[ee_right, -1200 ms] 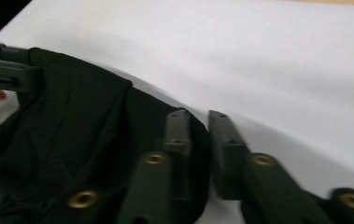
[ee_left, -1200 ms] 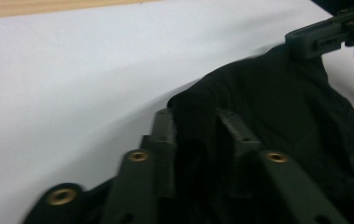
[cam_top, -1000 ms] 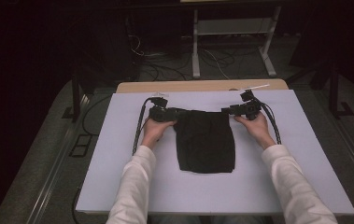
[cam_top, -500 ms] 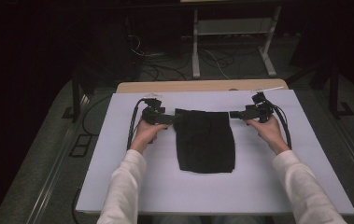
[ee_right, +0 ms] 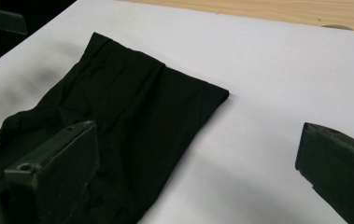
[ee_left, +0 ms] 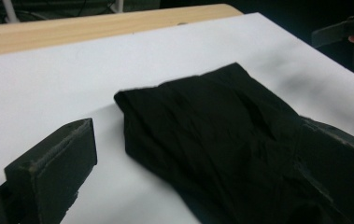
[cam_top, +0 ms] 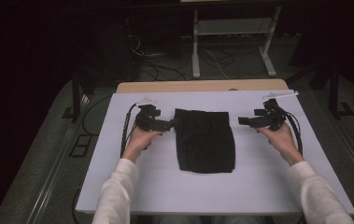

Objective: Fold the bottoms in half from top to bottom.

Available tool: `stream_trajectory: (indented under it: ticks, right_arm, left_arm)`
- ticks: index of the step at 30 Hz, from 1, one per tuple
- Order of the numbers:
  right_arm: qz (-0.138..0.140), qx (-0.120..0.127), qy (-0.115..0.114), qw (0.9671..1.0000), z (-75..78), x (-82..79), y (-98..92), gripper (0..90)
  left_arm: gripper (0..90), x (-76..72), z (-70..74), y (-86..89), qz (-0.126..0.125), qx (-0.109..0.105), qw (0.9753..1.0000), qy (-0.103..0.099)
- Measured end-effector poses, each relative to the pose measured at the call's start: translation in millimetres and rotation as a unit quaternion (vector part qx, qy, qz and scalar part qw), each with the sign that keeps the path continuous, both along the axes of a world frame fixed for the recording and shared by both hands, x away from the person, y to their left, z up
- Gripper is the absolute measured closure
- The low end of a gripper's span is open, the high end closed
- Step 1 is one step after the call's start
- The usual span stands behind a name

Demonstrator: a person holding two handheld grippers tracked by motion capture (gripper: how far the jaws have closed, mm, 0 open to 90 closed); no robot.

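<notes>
A black cloth (cam_top: 205, 140), folded into a rough rectangle, lies flat in the middle of the white board (cam_top: 118, 177). My left gripper (cam_top: 169, 123) is at the cloth's far left corner. In the left gripper view this gripper (ee_left: 198, 135) is open, and the cloth (ee_left: 212, 140) lies ahead between its spread jaws. My right gripper (cam_top: 244, 120) hovers a short way off the cloth's far right corner. The right gripper view shows it (ee_right: 200, 140) open with nothing held, the cloth (ee_right: 132, 116) ahead on its left side.
The white board rests on a wooden table (cam_top: 202, 86) whose bare edge shows at the back. Cables (cam_top: 127, 126) trail from both grippers over the board. A white metal stand (cam_top: 230, 32) and floor cables sit beyond the table.
Both grippers have drawn outward from the cloth's far corners. The right one has moved farther to the right. The cloth now lies flat by itself.
</notes>
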State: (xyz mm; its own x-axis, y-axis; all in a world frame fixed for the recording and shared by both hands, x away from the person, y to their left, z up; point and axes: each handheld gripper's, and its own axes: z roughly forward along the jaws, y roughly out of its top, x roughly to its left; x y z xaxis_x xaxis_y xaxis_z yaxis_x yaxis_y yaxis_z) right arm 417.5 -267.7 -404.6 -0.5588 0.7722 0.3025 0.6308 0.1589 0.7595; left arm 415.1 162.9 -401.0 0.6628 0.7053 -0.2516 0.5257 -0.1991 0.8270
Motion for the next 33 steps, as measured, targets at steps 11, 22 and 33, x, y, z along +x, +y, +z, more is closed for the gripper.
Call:
stream_trajectory:
  ticks: [11, 22, 33]
  right_arm:
    - [0.005, -0.001, -0.008, 0.9999, 0.6, -28.3, -5.6, 0.0]
    - [-0.001, 0.008, -0.027, 0.9996, 0.1, -56.2, -11.1, 0.0]
    - [0.008, 0.005, -0.047, 0.9989, -3.3, -88.2, -7.1, 0.0]
  left_arm:
    - [0.0, -27.5, -5.6, 15.8, 0.009, 0.0, 0.9999, -0.007]
    - [0.0, -53.7, -4.8, 20.2, 0.004, -0.004, 0.9996, -0.029]
    - [0.0, -84.1, -6.4, 21.8, -0.01, -0.009, 0.9988, -0.047]
